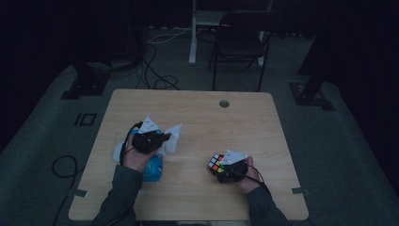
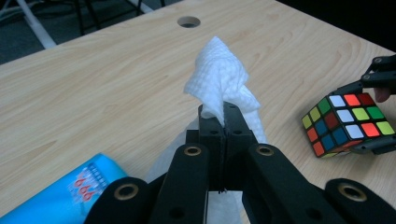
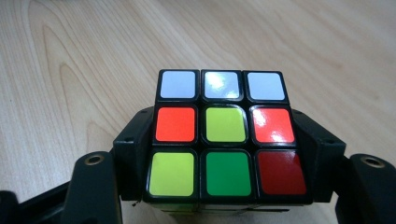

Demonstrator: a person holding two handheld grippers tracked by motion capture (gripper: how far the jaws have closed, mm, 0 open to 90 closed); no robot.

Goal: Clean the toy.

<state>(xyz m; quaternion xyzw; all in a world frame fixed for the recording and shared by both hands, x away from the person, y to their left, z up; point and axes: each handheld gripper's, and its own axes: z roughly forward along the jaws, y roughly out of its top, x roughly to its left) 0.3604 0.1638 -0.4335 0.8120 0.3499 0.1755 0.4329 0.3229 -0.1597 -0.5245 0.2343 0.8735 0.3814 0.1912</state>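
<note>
Puzzle cube [image 3: 224,140], its stickers a scramble of white, orange, yellow-green, green and red, sits clamped between the black fingers of the right gripper [image 1: 229,170], one finger flat against each side face, held just above the wooden worktop [image 1: 197,113] near its front right corner. We judge the cube a rigid, fairly light block with glossy stickers that could slide under a loose hold; the flat opposite faces, where the fingers [image 3: 133,154] press now, look like the safest places to take it, since a grip across the corners could twist a layer or let it pivot.

To the left of the cube, the left gripper [image 2: 219,119] has its fingers shut tight on a white paper wipe [image 2: 222,79], a tuft of which stands up from the fingertips while the rest drapes down behind them. The wipe we take to be soft, nearly weightless and easy to tear, so a bunched fold (as pinched here) should serve better than a single edge. Further left of the cube, beside the left hand, lies a light blue pack [image 2: 70,196] with red print, apparently the wipes' wrapper. Beyond the cube, toward the far edge, a round cable hole [image 1: 224,103] breaks the wood.
</note>
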